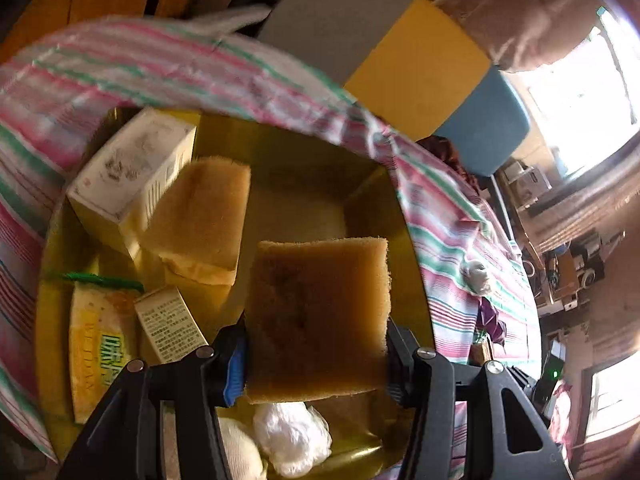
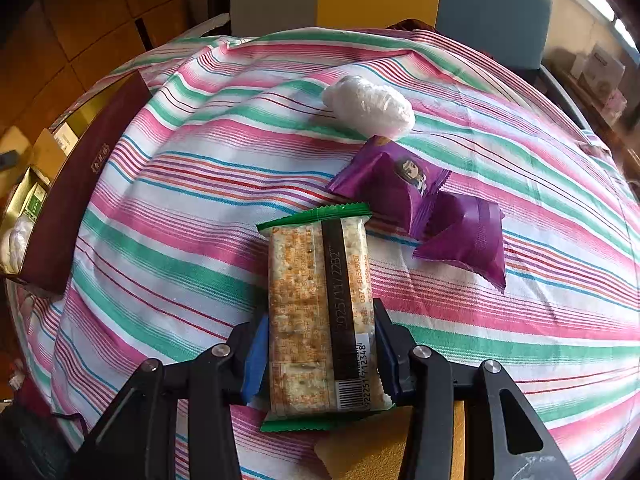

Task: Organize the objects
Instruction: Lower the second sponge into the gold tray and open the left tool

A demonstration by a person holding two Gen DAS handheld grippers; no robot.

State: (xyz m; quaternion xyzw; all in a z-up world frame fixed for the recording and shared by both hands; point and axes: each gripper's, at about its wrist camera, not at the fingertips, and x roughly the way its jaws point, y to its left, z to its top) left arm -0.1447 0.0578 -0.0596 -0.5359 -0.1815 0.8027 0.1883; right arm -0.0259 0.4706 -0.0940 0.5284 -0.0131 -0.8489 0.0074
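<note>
Left gripper [image 1: 316,354] clamps a tan sponge [image 1: 320,312] above the gold-lined box [image 1: 280,152], where another sponge [image 1: 200,216] lies far left. Right gripper [image 2: 318,350] clamps a cracker packet [image 2: 320,312] over the striped cloth [image 2: 180,208], purple sachets [image 2: 420,204] far right.

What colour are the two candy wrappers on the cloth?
Both candy wrappers are purple; the right wrist view shows them best.

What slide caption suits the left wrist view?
Left gripper holds a sponge over the gold-lined box.
</note>
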